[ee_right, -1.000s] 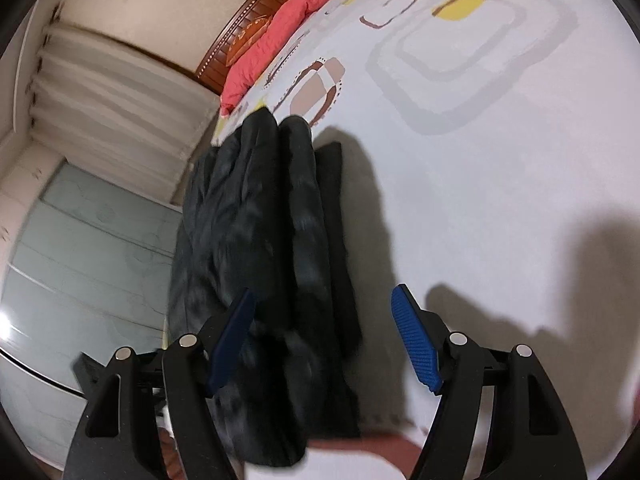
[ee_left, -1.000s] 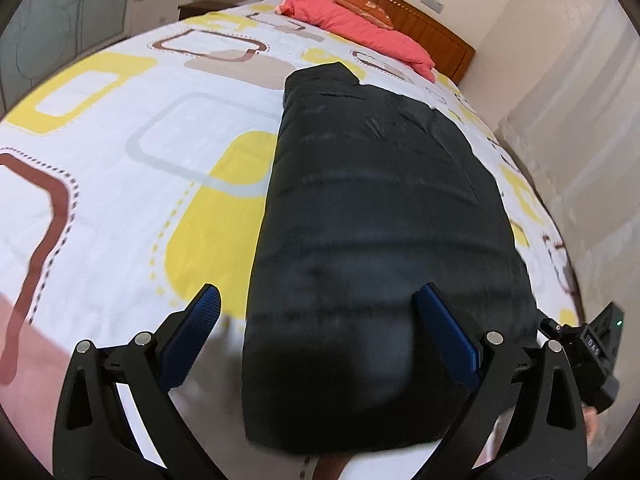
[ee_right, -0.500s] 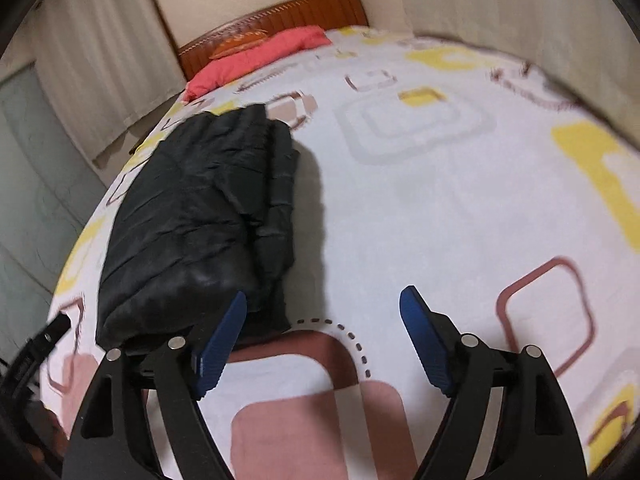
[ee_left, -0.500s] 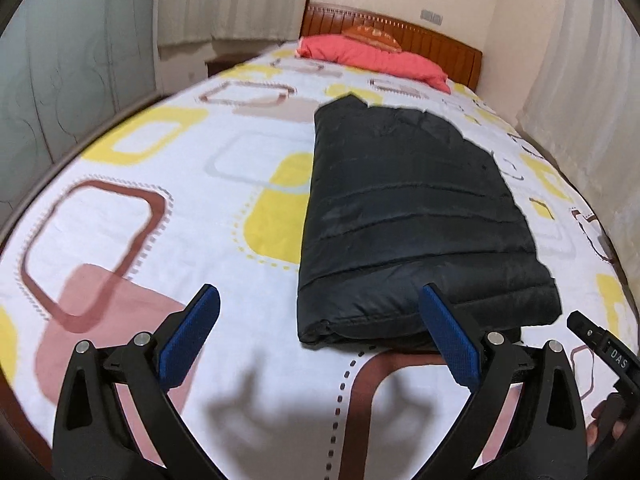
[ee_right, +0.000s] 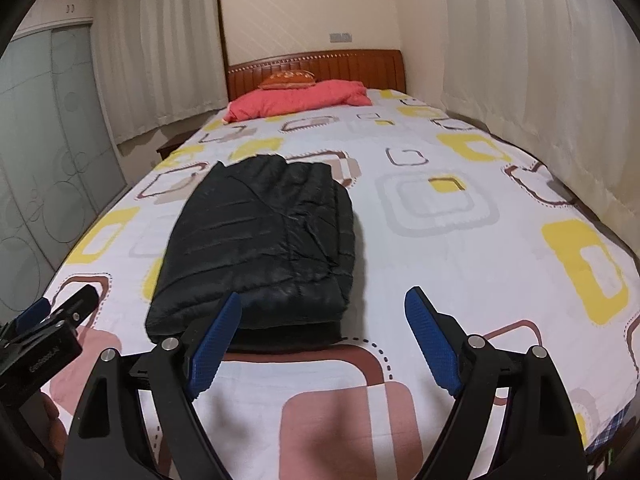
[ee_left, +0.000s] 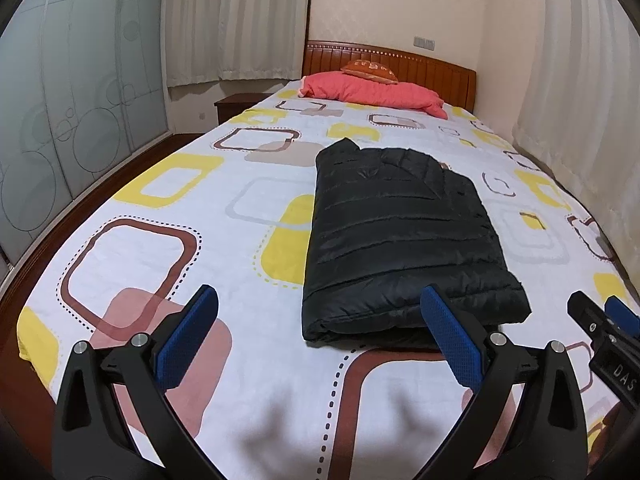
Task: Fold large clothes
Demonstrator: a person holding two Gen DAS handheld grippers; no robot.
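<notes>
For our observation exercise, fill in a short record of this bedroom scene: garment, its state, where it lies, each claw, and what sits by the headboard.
garment: black padded jacket
state: folded into a compact stack, lying flat
place: on the patterned bedsheet, nearer the foot of the bed
left claw: open, holding nothing, clear of the jacket
right claw: open, empty; its jaws have just been opening
by the headboard: red pillow with an orange cushion on top

Left gripper point(ee_left: 318, 332) and right gripper point(ee_right: 324, 338), black plastic arms, 2 blue textured pads each, silver screws, white lettering
</notes>
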